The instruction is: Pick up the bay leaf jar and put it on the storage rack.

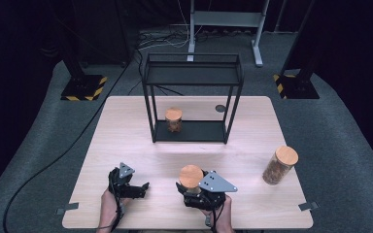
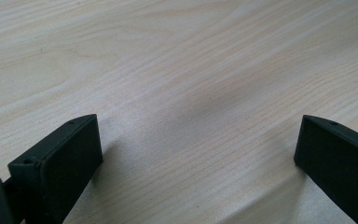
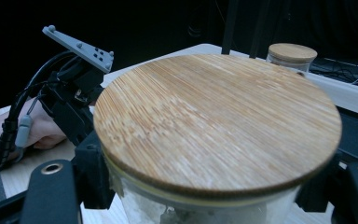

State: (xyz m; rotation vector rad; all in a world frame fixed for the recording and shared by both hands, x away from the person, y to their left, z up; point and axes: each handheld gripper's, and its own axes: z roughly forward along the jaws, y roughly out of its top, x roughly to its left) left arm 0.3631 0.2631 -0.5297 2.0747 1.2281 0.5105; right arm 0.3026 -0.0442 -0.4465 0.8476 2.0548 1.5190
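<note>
The jar [image 1: 191,180] with the bamboo lid [image 3: 216,126] sits between the fingers of the right gripper [image 1: 200,190] at the near edge of the bench [image 1: 126,126], and those fingers are clamped on its glass body just under the lid. The lid's disc overhangs the glass wall, so the grip lies low and partly out of sight beneath it. The left gripper [image 1: 135,188] rests on the bench to the left, well apart from the jar, its fingers [image 2: 58,163] spread wide over bare wood and holding nothing.

The main risk I see is slippage: smooth glass between two hard black pads can rotate or slide if the jar is lifted fast or tilted, and the contents would shift its weight. A drop this near the bench edge could send it to the floor.

If the jar is bound for the black wire shelf [image 1: 193,77] at the far side, the frame's thin posts and the jar already on the lower tier [image 1: 173,119] leave limited room; a wide approach could clip a post or knock that jar. The lid appears to rest on top only, so a strong tilt may loosen it.

A third jar [image 1: 279,165] stands at the right, clear of any straight path to the shelf.
</note>
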